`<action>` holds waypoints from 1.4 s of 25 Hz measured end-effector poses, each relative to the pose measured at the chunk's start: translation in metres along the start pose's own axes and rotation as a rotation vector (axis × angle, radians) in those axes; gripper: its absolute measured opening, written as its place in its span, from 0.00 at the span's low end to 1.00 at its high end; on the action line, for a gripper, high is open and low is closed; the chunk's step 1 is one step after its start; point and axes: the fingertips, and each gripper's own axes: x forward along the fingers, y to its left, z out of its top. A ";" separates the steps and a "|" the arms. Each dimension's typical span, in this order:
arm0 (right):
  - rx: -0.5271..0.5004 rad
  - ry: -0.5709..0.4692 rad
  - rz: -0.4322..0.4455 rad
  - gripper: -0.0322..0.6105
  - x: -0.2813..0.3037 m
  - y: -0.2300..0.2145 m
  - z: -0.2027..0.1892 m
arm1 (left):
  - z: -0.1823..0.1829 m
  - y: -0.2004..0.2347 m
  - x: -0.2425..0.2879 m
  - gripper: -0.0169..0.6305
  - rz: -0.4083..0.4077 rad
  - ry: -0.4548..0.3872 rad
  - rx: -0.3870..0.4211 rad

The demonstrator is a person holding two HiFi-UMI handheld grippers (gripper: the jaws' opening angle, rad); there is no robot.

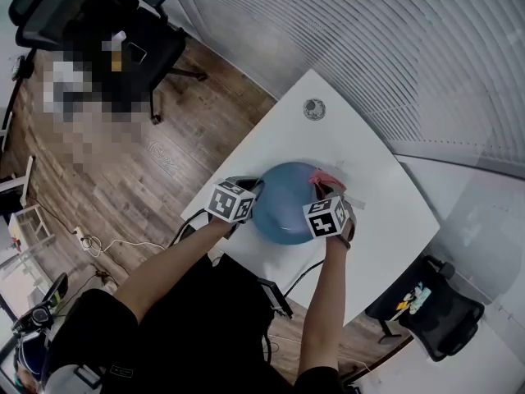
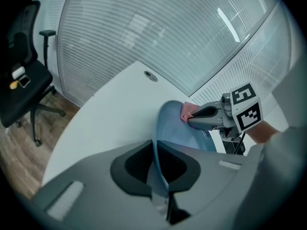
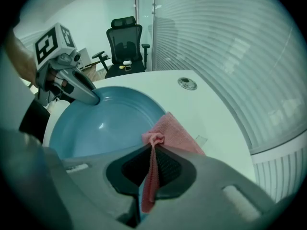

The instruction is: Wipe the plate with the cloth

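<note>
- In the head view the marker cubes are covering both pairs of jaws, so only the gripper views are showing the grips
- The left gripper is holding the left rim of the blue plate; in its own view the jaws are standing nearly together with the thin rim pinched edge-on between them, and the gripper's body is cutting off the plate's near part
- The plate is sitting on the white counter near the person's edge, between the two grippers
- The right gripper is pointing steeply down at the plate's right rim, its jaws clamped on a fold of the pink cloth
- The cloth is hanging down between those jaws while its free part is spreading across the rim and onto the counter just beside it; how much is touching the plate is hard to make out
- A round grommet is showing farther back on the counter
</note>
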 end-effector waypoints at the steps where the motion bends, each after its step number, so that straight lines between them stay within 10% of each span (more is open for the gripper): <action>1: -0.003 0.008 -0.008 0.07 -0.001 0.000 -0.003 | 0.000 0.000 0.000 0.05 0.003 -0.001 0.003; 19: -0.079 0.265 0.002 0.07 -0.022 0.036 -0.079 | -0.001 0.000 -0.002 0.05 0.027 -0.030 -0.024; 35: -0.001 0.303 0.299 0.07 -0.036 0.131 -0.094 | -0.001 -0.002 0.000 0.05 0.032 -0.035 -0.037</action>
